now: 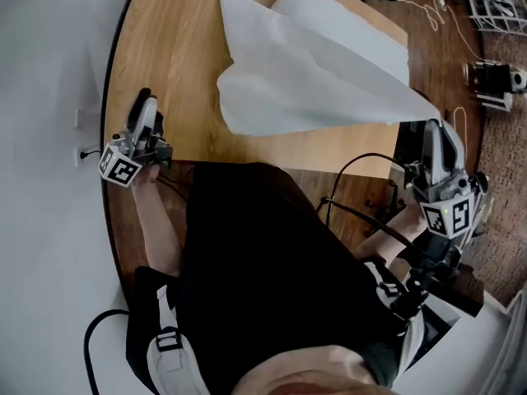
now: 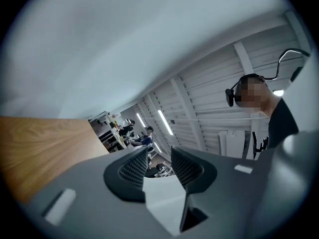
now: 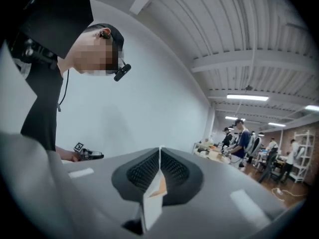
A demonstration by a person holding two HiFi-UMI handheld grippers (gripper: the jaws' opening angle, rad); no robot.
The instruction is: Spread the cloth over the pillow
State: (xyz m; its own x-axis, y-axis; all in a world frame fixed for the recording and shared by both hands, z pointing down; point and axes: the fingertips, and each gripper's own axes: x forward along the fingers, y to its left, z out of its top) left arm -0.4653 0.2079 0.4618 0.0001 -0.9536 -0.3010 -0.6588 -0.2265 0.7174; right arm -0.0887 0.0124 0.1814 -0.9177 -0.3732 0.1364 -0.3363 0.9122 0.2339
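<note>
The white cloth [image 1: 313, 81] lies across the middle of the wooden desk [image 1: 181, 39], bunched in folds, and one corner is drawn out to a point past the desk's near right edge. There the right gripper [image 1: 428, 126] has its jaws pressed together on that corner; the right gripper view shows a thin white fold pinched between the pads. The left gripper [image 1: 146, 97] hangs over the desk's left edge, well apart from the cloth, and its jaws stand apart. Cables trail over the floor [image 1: 445, 64] beyond the desk's right edge.
</note>
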